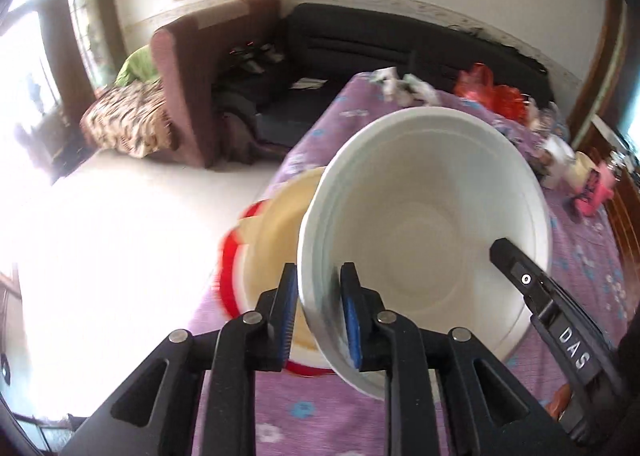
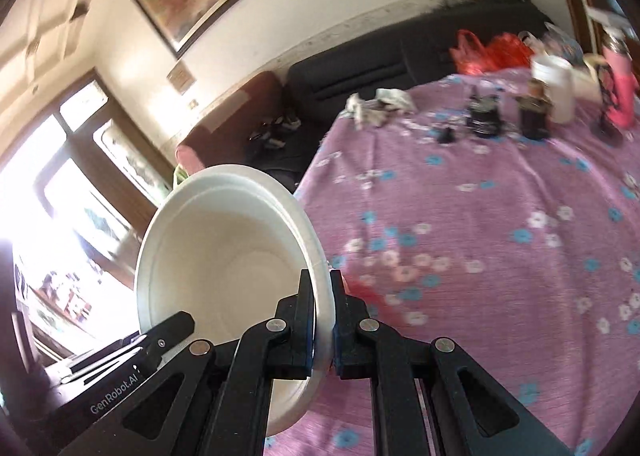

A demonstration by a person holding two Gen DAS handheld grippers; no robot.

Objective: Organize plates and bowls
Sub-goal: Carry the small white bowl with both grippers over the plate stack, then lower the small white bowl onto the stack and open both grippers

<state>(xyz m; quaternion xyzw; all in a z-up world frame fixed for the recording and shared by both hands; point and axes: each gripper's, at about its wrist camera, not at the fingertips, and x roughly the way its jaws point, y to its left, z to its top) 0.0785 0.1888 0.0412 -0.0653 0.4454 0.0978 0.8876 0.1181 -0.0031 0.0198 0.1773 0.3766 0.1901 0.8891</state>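
A white bowl (image 1: 420,216) (image 2: 224,240) hangs tilted above the table, its inside facing both cameras. My right gripper (image 2: 322,280) is shut on its rim; one of its fingers (image 1: 516,268) shows at the bowl's right side in the left wrist view. My left gripper (image 1: 318,276) straddles the opposite rim. A sliver of gap shows beside its left pad, so the jaws stand slightly open. Its body also shows at the lower left (image 2: 176,324) of the right wrist view. Below the white bowl lies a cream bowl (image 1: 276,224) on a red-rimmed plate (image 1: 230,280), blurred.
The table wears a purple flowered cloth (image 2: 480,236). At its far end stand dark jars (image 2: 532,112), a white cup (image 2: 558,88), a pink bottle (image 2: 620,92) and red bags (image 2: 488,48). Beyond are a dark sofa (image 1: 360,40), a brown armchair (image 1: 208,68) and pale floor (image 1: 120,216).
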